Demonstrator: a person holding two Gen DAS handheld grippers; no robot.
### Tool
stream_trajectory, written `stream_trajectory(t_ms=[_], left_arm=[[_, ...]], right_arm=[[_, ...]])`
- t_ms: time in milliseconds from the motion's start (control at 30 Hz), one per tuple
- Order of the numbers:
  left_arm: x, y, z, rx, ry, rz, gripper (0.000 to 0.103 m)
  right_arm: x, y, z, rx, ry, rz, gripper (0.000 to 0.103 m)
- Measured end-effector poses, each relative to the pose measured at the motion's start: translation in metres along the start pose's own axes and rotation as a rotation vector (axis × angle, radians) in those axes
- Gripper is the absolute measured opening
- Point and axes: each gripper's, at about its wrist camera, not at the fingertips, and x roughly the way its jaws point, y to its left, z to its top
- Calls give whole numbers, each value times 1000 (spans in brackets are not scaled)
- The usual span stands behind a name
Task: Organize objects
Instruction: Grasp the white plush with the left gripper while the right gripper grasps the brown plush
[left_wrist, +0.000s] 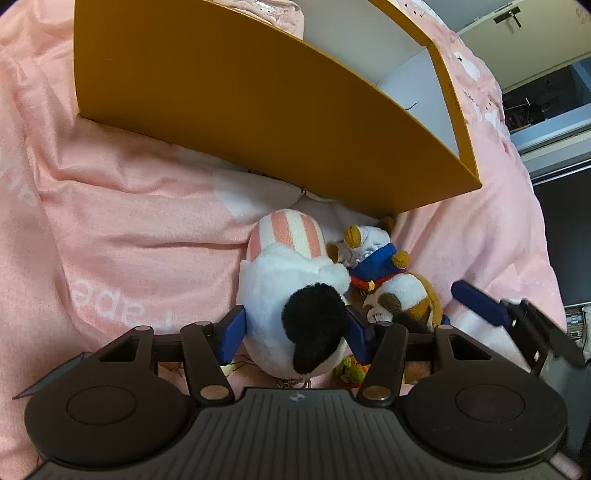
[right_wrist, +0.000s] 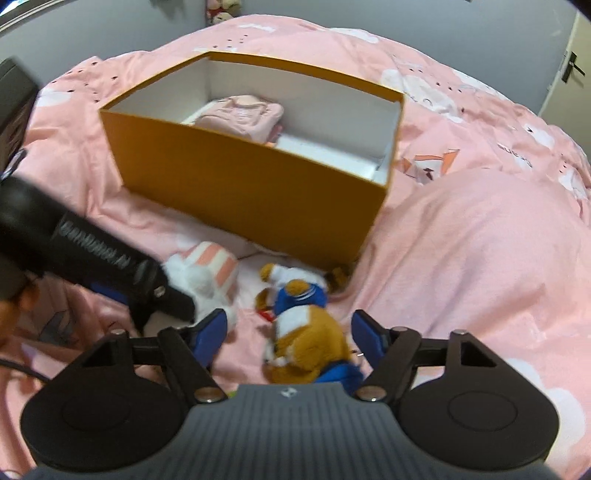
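Both tongs straddle plush toys, unclamped
Left tongs (left_wrist: 293, 334) wide around cow (left_wrist: 295, 306); right tongs (right_wrist: 290, 332) open around dog (right_wrist: 306, 336); squeeze mid-body, lift into box (right_wrist: 251, 192).

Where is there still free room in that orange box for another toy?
The orange box is bare along its right half, beside the pink folded cloth. It is crowded on the bedspread in front, where the striped plush and fox plush lie.

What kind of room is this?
Most likely a bedroom: a rumpled pink duvet covers a bed, plush toys lie on it, and a door stands beyond.
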Motion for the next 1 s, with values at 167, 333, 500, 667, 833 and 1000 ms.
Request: stream_trajectory(t_ms=[167,333,500,667,833,1000], left_arm=[[2,-2,-2,13,11,15,65],[6,-7,-3,42,33,27,65],[9,-8,-6,68,63,29,70],[7,-10,-7,102,63,21,68],[6,-14,-1,138,81,31,69],[8,-15,-3,123,74,44,68]], right_arm=[[18,-19,2,71,78,74,64],[33,-22,-1,81,114,60,58],[38,-24,-5,103,135,58,55],[41,-30,-4,128,146,72,55],[41,-29,-4,122,144,67,56],[41,-30,-6,134,134,70,55]])
